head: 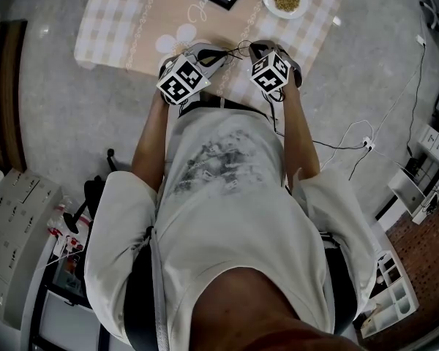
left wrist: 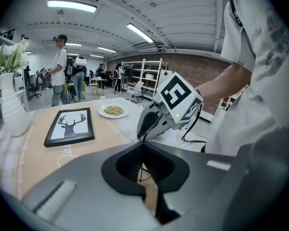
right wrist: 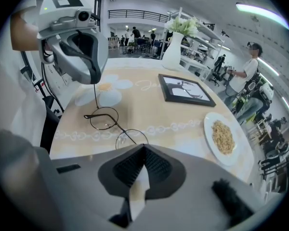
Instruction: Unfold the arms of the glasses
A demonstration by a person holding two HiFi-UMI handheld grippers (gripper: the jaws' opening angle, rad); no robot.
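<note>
**Hazards.** We read both thin arms of the glasses as gripped, so the frame is loaded from two ends at once.

- The right gripper has its fingers pressed together on the arm that crosses the nearer lens and runs in between them. If we pull that arm off its hinge line, it may bend or slide out of the ribbed pads.
- The left gripper has its fingers pinched on the tip of the other arm, a fine wire rising from the far lens. A hard or sideways pull here could twist the hinge, or drag the glasses across the bench.
- Losing either pinch would let the frame drop onto its lenses.

**Pose.** Both hands work close to the body at the near edge of the bench, with the glasses low between the two grippers. We cannot tell whether the lenses rest on the surface.

- The right gripper points steeply down.
- The left gripper points down at a shallower slope, across toward the right one.

Farther off are a framed deer picture, a plate of food and a white vase, all well apart from the work.
</note>
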